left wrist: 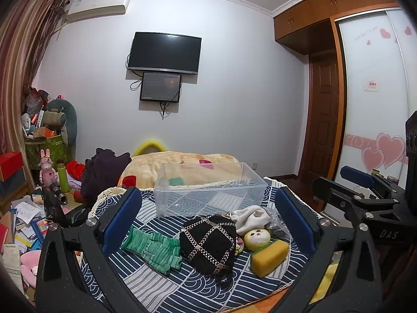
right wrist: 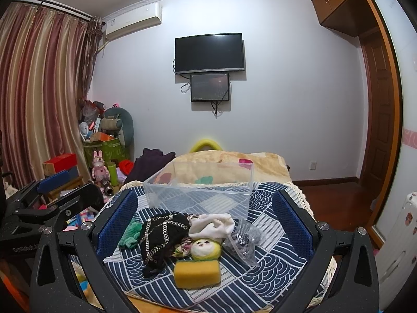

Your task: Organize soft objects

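Note:
On a blue patterned cloth (left wrist: 182, 284) lie a green knit glove (left wrist: 153, 247), a black hat with chain trim (left wrist: 208, 242), a white cloth (left wrist: 251, 217), a small doll with a pale face (left wrist: 256, 237) and a yellow sponge (left wrist: 269, 257). A clear plastic bin (left wrist: 208, 187) stands behind them, empty. My left gripper (left wrist: 207, 219) is open above the pile, holding nothing. My right gripper (right wrist: 204, 221) is open too, over the hat (right wrist: 161, 237), doll (right wrist: 204, 246), sponge (right wrist: 196, 270), white cloth (right wrist: 211, 225) and glove (right wrist: 130, 234). The bin (right wrist: 200, 190) is just beyond.
A crumpled clear plastic bag (right wrist: 242, 240) lies right of the doll. A bed with a beige blanket (left wrist: 182, 164) is behind the bin. Clutter, toys and boxes (left wrist: 47, 172) fill the floor at left. A wardrobe (left wrist: 375, 99) stands at right.

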Demonstrator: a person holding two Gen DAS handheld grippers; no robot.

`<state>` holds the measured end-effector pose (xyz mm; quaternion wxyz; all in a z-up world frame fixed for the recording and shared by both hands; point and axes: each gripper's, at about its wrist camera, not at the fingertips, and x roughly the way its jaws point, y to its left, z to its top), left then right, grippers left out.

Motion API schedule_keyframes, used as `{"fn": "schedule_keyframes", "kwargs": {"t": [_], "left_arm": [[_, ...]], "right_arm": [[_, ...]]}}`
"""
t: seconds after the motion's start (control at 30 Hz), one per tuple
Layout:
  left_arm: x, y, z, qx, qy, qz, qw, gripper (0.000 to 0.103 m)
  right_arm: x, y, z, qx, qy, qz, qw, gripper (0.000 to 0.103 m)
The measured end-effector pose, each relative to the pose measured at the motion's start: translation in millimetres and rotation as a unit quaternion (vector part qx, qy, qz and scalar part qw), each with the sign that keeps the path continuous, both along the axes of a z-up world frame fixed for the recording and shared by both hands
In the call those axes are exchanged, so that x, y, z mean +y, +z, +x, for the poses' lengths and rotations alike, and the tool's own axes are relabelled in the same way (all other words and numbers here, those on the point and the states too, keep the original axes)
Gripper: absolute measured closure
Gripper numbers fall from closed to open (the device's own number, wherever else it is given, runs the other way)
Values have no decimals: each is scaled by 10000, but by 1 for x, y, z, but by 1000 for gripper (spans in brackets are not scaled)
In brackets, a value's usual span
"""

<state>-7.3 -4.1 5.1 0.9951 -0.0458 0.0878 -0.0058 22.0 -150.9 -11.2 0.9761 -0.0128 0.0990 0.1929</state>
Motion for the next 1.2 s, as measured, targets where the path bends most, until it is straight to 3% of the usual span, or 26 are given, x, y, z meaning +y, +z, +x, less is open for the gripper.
{"fn": "schedule_keyframes", "kwargs": {"t": [0.9,0.97,1.03,1.2], "left_arm": [[5,-1,6,108,-34,-169,9998,0],[8,-5,9,168,14,-179,9997,7],[12,-9,14,316,37,-204,9993,21],[30,-29,29,774,104,-436,9960,27]], "right_arm": [[0,-4,-1,0,32,41,10000,0],[0,-8,2,80,59,39,9999,3],[1,-14,7,230,64,4,9997,19],[1,-36,25,840,200,-45,9963,27]]}}
